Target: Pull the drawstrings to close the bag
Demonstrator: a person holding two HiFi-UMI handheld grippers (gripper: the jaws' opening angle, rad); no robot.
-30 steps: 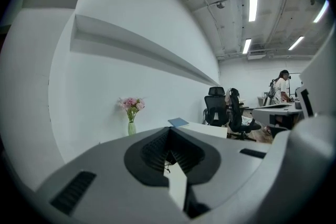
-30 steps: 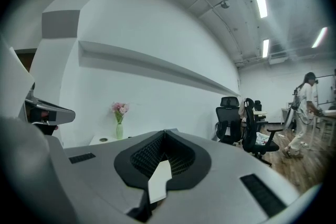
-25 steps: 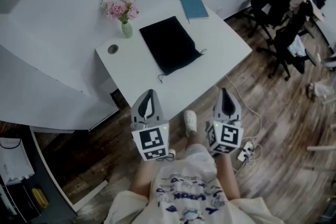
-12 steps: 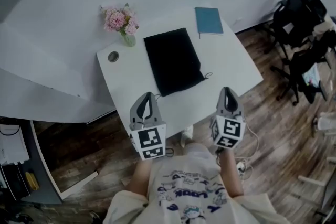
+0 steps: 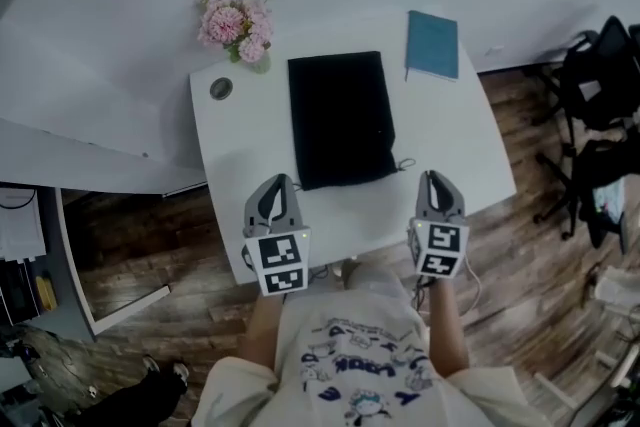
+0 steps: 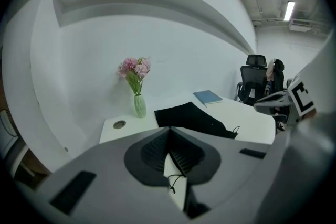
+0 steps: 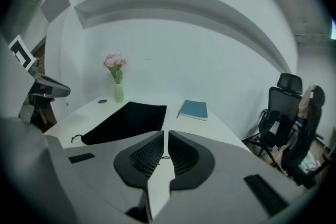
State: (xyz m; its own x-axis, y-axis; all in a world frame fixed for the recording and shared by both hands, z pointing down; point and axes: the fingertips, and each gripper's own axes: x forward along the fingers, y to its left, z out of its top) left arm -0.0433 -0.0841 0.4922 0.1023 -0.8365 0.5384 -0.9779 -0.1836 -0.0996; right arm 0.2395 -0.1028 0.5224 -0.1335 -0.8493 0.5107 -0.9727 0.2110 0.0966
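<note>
Person: stands at the lower edge of the head view, in a white printed shirt, and holds one gripper in each hand above the near edge of the table [image 5: 455,150].
Left gripper [image 5: 279,179]: the jaws are together and pinch nothing. Its tip is over the table, just left of the lower left corner of the bag [image 5: 340,120] and not touching the cloth.
Right gripper [image 5: 434,176]: the jaws are closed down to a thin slit and it holds nothing. Its tip is just right of and below the bag's lower right corner.
Right-corner drawstring [image 5: 404,164]: a small loop lying loose on the table, between the bag's corner and the right gripper's tip, very near the tip but not gripped.
Left-corner drawstring [image 7: 76,138]: a short loop on the table at the other near corner. In the left gripper view a cord end shows through the gap behind the closed tips, lying below them.
Bag: black, flat, in the middle of the table, its mouth toward the person.
Cable hole [image 5: 221,88]: round, left of the bag.
Notebook [image 5: 432,45]: blue, upper right of the bag, apart from it.
Vase of pink flowers [image 5: 236,21]: at the far left corner of the table.
Chairs [image 5: 600,95]: black, on the wooden floor at the right edge.
</note>
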